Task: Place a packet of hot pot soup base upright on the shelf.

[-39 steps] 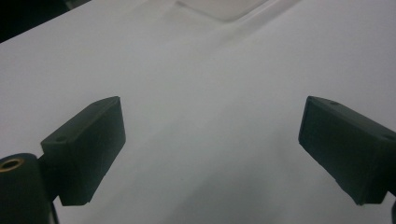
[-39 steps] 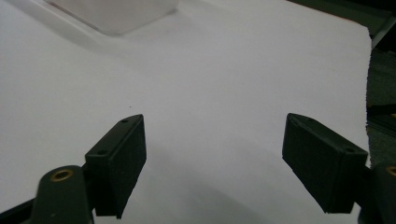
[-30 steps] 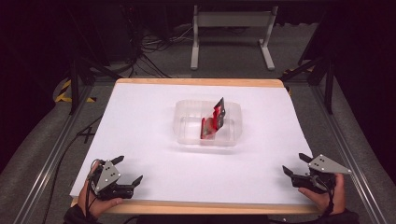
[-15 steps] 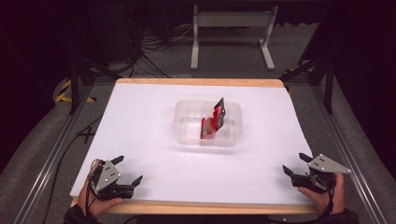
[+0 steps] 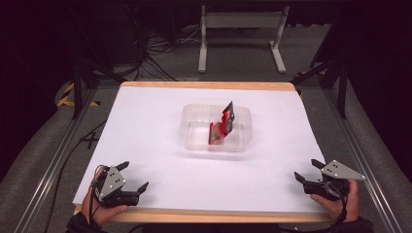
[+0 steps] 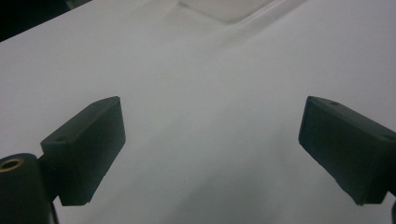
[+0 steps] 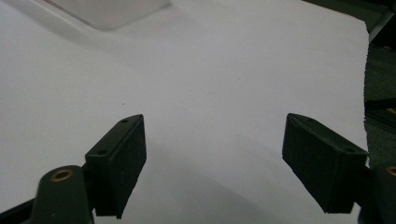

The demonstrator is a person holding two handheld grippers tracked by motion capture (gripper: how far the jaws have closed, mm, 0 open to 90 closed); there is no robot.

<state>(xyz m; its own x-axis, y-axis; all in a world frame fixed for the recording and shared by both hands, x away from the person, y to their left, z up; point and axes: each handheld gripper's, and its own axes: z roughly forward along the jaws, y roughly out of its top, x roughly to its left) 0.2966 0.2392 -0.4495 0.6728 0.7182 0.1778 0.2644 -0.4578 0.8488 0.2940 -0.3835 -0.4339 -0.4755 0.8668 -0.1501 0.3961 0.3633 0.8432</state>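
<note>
Right now we have both grippers parked near the front edge of the table (image 5: 145, 102), one at each corner, and neither is in contact with anything but the white sheet under them. Our left gripper (image 5: 132, 175) sits at the near left corner in the high view, held in our left hand (image 5: 94, 206), with its grey three-cornered plate facing up; its jaws stand wide apart with nothing between them, and in the left gripper view we see the left gripper (image 6: 210, 154) looking over bare white surface toward a corner of the clear plastic container (image 6: 224, 9) far off at the top. Our right gripper (image 5: 307, 171) rests at the near right corner, held in our right hand (image 5: 340, 204), and its jaws are likewise spread wide and empty; in the right gripper view the right gripper (image 7: 212, 158) points across the white sheet, with the container (image 7: 112, 11) just showing at the upper left. In the high view the clear plastic container (image 5: 194, 136) sits around the middle of the table, well apart from both grippers, and inside it a red and black item (image 5: 222, 127) stands tilted, its top leaning toward the far right wall. We cannot tell what that item is.
</note>
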